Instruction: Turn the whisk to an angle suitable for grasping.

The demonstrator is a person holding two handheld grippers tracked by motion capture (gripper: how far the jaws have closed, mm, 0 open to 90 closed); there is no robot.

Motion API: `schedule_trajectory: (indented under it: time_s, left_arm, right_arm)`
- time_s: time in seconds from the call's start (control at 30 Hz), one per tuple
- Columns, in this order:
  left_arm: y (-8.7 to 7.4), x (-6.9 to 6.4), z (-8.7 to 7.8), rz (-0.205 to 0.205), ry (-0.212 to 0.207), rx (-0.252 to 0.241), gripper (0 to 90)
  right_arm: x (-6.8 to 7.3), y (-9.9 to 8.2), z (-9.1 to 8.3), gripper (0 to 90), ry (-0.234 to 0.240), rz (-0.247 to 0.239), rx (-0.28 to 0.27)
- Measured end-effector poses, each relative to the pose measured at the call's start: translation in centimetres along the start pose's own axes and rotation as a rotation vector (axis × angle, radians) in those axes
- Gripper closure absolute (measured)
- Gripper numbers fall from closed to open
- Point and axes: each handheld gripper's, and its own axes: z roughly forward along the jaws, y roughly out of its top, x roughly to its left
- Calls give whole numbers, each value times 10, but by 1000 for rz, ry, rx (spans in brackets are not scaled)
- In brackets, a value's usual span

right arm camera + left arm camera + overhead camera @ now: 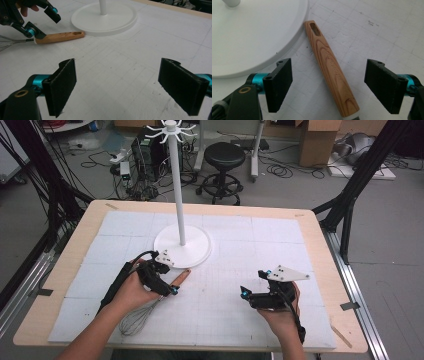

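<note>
1. Whisk [150, 307] lying flat on the white mat [225, 317], toward the near left part of the tabletop [320, 227]; wire balloon pointing at the near edge, wooden handle [329, 68] angled toward the middle, its slotted tip just beside the rim of the white stand base [197, 251].

2. Likely light and easy to lift: handle stiff, smooth and rounded, so apt to roll or slip under a shallow pinch; wires springy and poor for gripping. Best hold judged to be across the thicker middle of the handle, pads square on the grain, clear of the hanging slot [315, 28] at the tip.

3. Left gripper [167, 285] lowered over the handle, jaws spread to either side with the wood between them and a clear gap at each pad; nothing pinched yet. Seen from the right gripper view, one pad [37, 33] close against the ferrule end, the other raised above the wood.

4. Right gripper [247, 295] hovering over bare mat toward the near right, well apart from the whisk, jaws spread wide and holding nothing.

5. Stand pole [177, 190] rising upright from the round base near the centre of the tabletop, hooks [171, 131] fanned at the top; presumably the destination for the handle's slot.
</note>
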Motion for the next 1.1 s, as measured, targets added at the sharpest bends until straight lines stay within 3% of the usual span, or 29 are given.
schedule_trajectory:
  time_s: [0.37,0.5,0.53,0.7,0.83,1.0,1.1]
  left_arm:
    - [-1,-1,9,-9,-17,57,350]
    - [-2,-3,15,-4,-7,107,454]
    - [-2,-3,17,-4,-21,117,478]
    - [-1,-6,16,13,-30,128,552]
    - [-1,-7,16,-4,-27,130,571]
    - [0,-8,15,18,-34,140,656]
    - [1,-8,16,20,-36,142,658]
  right_arm:
    - [1,0,1,137,4,-1,3]
    - [0,0,0,137,4,0,1]
    - [0,0,0,137,4,-1,1]
    - [0,0,0,137,3,1,2]
    - [1,0,0,138,4,-3,2]
    - [1,0,-1,137,1,-5,-1]
    - [1,0,0,137,2,-2,2]
